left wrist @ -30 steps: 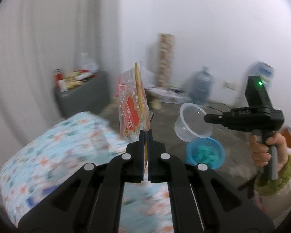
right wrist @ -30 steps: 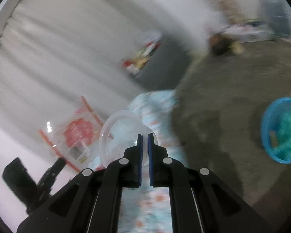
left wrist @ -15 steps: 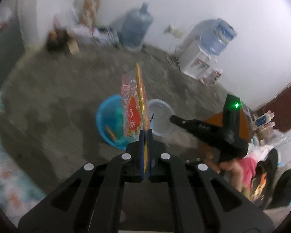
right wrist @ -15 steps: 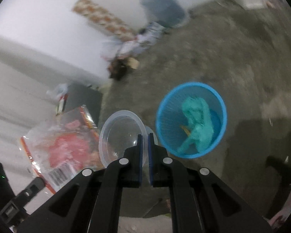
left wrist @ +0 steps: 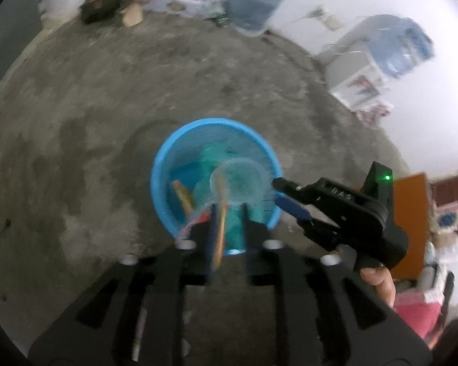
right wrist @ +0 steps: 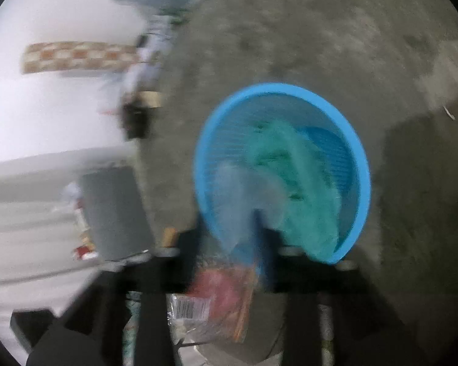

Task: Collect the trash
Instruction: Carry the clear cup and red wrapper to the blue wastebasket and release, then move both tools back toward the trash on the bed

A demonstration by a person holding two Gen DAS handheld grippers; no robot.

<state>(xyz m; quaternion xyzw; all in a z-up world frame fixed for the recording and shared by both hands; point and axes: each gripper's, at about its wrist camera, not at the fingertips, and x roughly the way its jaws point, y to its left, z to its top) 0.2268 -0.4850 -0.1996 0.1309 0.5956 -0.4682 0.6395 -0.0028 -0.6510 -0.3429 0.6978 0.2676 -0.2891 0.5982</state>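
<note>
Over blue basket (left wrist: 168, 164) — clear plastic cup (left wrist: 238, 183), red-printed wrapper (right wrist: 216, 299).

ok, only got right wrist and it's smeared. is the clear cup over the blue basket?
Observer: Yes. In the left wrist view the cup sits within the basket opening, just off the tips of the right gripper, whose jaws are opening.
Operator: and the wrapper?
Observer: The wrapper is edge-on between the fingers of the left gripper, over the basket's near rim. Those jaws are opening too.
Operator: anything else inside?
Observer: An orange strip beside the teal bag.
</note>
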